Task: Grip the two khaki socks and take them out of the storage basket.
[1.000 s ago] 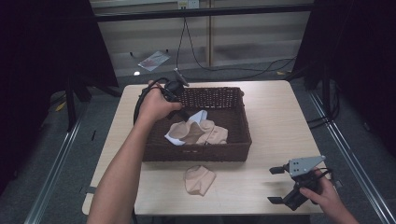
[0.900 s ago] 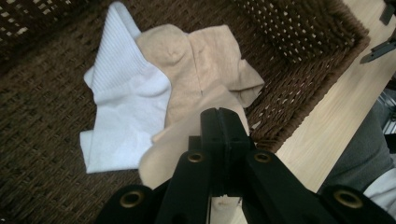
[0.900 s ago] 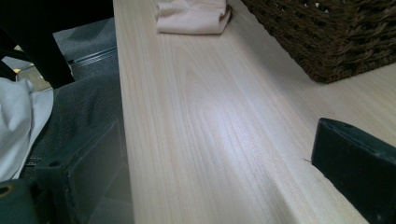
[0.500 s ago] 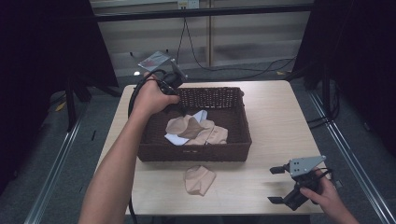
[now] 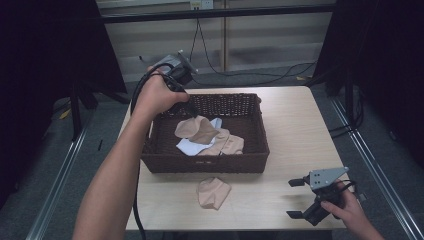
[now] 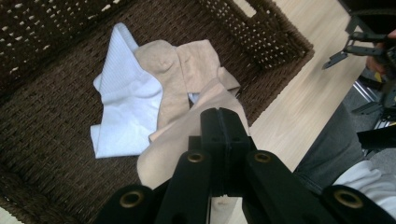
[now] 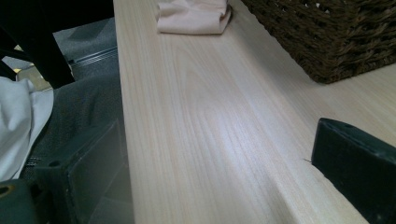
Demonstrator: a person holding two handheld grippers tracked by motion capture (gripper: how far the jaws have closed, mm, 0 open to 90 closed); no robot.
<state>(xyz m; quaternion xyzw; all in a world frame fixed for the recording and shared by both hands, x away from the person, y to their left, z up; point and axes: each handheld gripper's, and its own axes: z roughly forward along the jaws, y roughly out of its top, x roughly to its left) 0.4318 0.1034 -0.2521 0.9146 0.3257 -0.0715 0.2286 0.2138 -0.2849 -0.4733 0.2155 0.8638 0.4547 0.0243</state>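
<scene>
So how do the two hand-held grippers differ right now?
The left hand-held gripper is raised over the basket, jaws shut on a beige sock; the right hand-held gripper sits low at the table's near right corner, jaws open and holding nothing. Both have black jaws.

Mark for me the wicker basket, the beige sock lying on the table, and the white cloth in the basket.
wicker basket (image 5: 205,163), high view, on its near outer wall.
beige sock (image 5: 213,192), high view, at the middle of the fabric.
white cloth (image 6: 123,109), left gripper view, on its broad flat middle.
</scene>
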